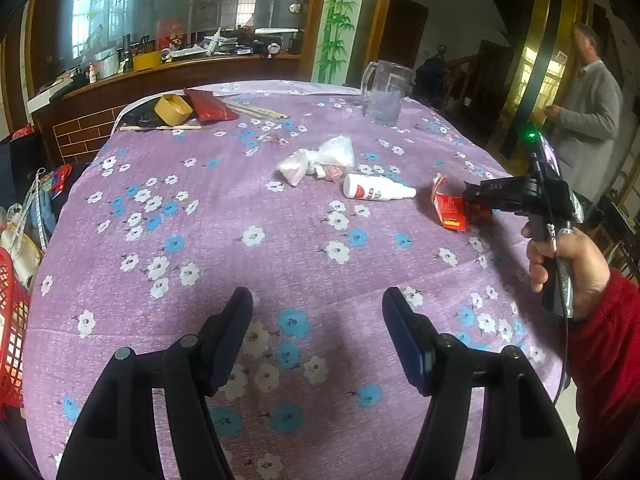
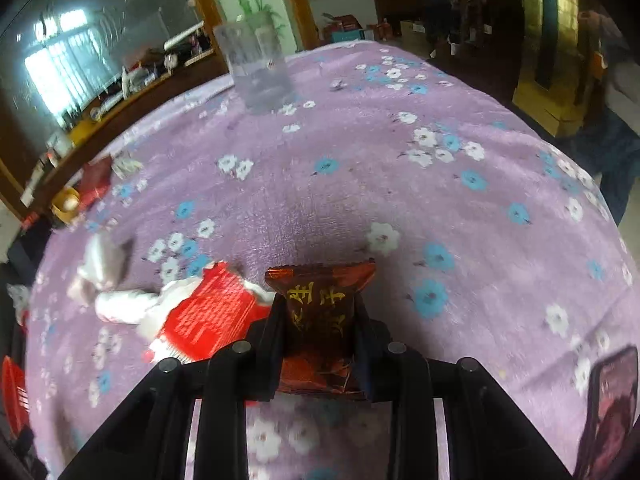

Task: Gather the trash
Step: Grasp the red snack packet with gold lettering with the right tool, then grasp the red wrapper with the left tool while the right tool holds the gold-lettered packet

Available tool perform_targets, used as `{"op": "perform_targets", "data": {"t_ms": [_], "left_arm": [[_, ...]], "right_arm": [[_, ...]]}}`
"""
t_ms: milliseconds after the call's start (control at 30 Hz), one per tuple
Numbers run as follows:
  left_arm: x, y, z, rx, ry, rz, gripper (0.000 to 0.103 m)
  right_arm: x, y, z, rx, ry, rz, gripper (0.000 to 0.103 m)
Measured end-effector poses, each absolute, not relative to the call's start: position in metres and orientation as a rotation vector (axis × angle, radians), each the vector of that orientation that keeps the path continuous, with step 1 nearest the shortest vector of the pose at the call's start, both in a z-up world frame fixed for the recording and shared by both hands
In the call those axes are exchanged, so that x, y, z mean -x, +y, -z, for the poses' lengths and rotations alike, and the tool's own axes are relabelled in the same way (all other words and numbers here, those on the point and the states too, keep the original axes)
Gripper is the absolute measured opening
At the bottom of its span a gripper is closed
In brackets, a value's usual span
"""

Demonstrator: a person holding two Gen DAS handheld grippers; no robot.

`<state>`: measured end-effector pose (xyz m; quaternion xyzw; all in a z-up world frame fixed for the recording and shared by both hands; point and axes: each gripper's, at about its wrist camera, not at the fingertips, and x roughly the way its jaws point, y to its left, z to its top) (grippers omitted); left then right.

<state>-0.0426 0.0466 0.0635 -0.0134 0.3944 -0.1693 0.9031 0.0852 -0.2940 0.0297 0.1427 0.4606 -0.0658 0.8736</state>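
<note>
A: Pinching a dark brown snack wrapper (image 2: 320,320), the right gripper (image 2: 320,308) has its jaws closed narrowly on the packet's two sides. What marks the packet?

B: Glossy foil, yellow characters across the face, a crimped serrated top edge that flares above the fingertips; its lower part shows reddish print between the fingers.

A: And beside the tongs?

B: Just left of the right gripper's fingers lies a crumpled red carton (image 2: 208,320) with white print, touching a white bottle (image 2: 124,304) farther left. From the left wrist view the same red carton (image 1: 448,208) sits at the tip of the right gripper (image 1: 474,204), held by a hand (image 1: 568,264) in a red sleeve.

A: The left gripper?

B: The left gripper (image 1: 318,336) stands wide open over the flowered purple tablecloth (image 1: 280,260), nothing between its pads. Ahead of it lie the white bottle (image 1: 376,190) and crumpled plastic bags (image 1: 320,160); a clear jug (image 1: 386,92) stands farther off.
</note>
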Motion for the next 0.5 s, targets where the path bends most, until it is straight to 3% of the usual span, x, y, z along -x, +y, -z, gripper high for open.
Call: {"op": "perform_targets", "data": {"t_ms": [300, 500], "left_arm": [[0.028, 0.053, -0.072, 0.077, 0.849, 0.365, 0.066], [0.003, 0.03, -0.081, 0.096, 0.871, 0.401, 0.066]], "right_arm": [[-0.063, -0.221, -0.035, -0.398, 1.005, -0.293, 0.031], [-0.036, -0.231, -0.073, -0.405, 0.875, -0.295, 0.031]]}}
